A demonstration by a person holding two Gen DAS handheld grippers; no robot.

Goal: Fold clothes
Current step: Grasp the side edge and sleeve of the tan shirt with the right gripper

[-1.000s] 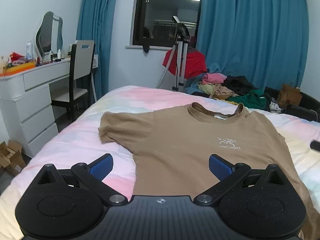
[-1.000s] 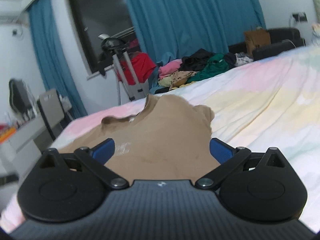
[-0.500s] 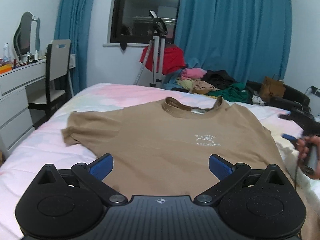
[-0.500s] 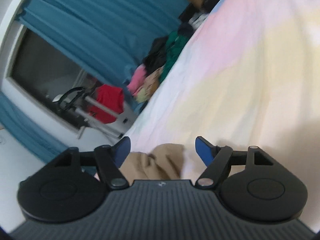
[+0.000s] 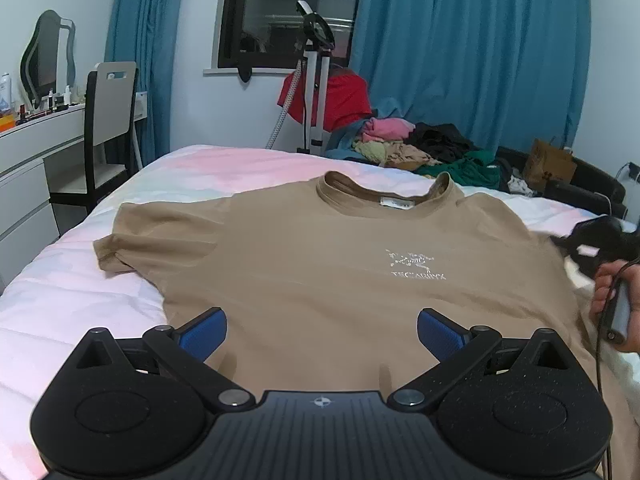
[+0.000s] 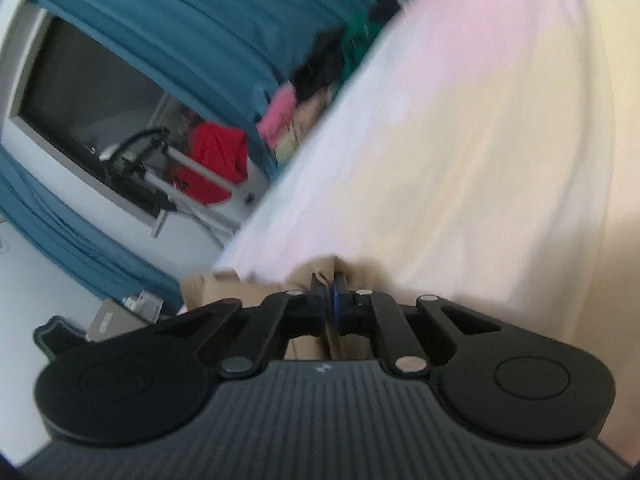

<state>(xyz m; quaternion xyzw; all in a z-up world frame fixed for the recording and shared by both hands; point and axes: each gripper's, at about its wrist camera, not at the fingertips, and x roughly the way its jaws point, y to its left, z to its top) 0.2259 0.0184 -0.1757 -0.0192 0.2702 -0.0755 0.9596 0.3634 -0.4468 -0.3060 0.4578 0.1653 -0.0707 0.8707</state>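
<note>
T-shirt, tan, lies flat and face-up on the bed, collar at the far end, long axis running straight away from the left gripper. That gripper hovers over the hem, jaws wide apart. Right gripper is at the shirt's right edge, jaws together on a pinch of tan cloth, probably the sleeve; view is blurred.

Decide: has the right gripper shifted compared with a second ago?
Yes. The right gripper has tilted, dropped toward the bed and shut on the brown T-shirt.
</note>
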